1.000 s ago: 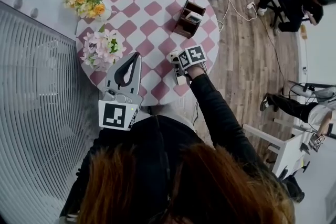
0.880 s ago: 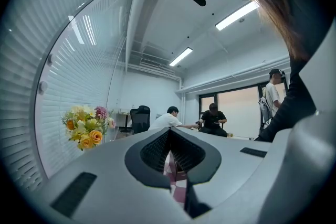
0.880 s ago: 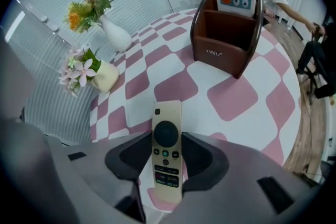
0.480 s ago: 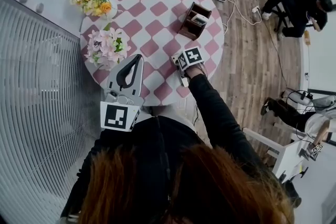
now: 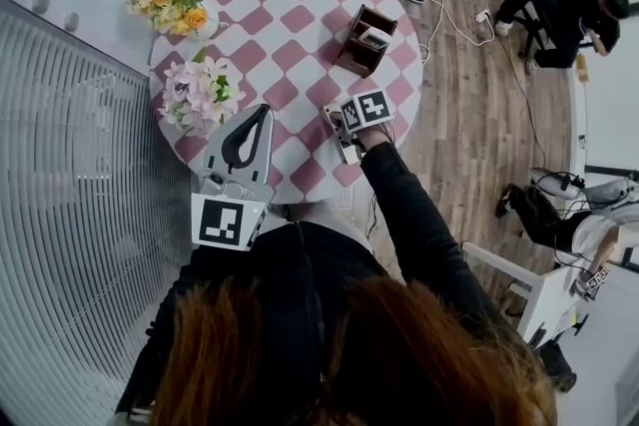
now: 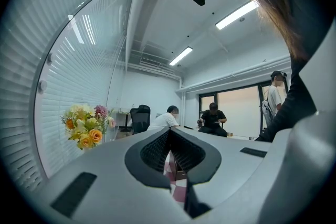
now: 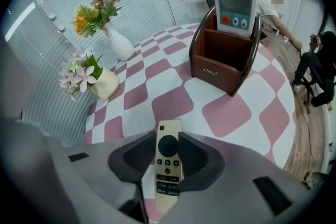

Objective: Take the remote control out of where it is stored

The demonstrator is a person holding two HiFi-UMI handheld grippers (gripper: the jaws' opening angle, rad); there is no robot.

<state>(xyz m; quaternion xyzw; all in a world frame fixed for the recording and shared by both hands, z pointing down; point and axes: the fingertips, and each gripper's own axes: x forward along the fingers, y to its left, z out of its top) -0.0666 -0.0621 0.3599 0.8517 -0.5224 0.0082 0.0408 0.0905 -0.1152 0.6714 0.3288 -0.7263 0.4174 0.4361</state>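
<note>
two risks: the slim remote (image 7: 167, 176), near the edge of the round pink-checked table (image 5: 290, 15) between the jaws of the right gripper (image 7: 168, 136), which have just been closing and seem to pinch its long sides, could drop to the wood floor (image 5: 469, 115), or swivel if held off-centre. left gripper (image 6: 169, 131) closed, empty. room with blinds (image 5: 80, 165), people (image 5: 564, 0) seated; wooden holder (image 7: 223, 68) keeping a white remote (image 7: 234, 0); two flower vases (image 7: 119, 45), (image 7: 104, 84).

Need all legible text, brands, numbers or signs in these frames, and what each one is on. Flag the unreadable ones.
"XINGLI" (last letters uncertain): front face of the brown holder, right gripper view.
Slim remote: its button labels are too small to read.
White remote standing in the holder: nothing is legible on its screen or buttons.
Head view and left gripper view: no readable text.
</note>
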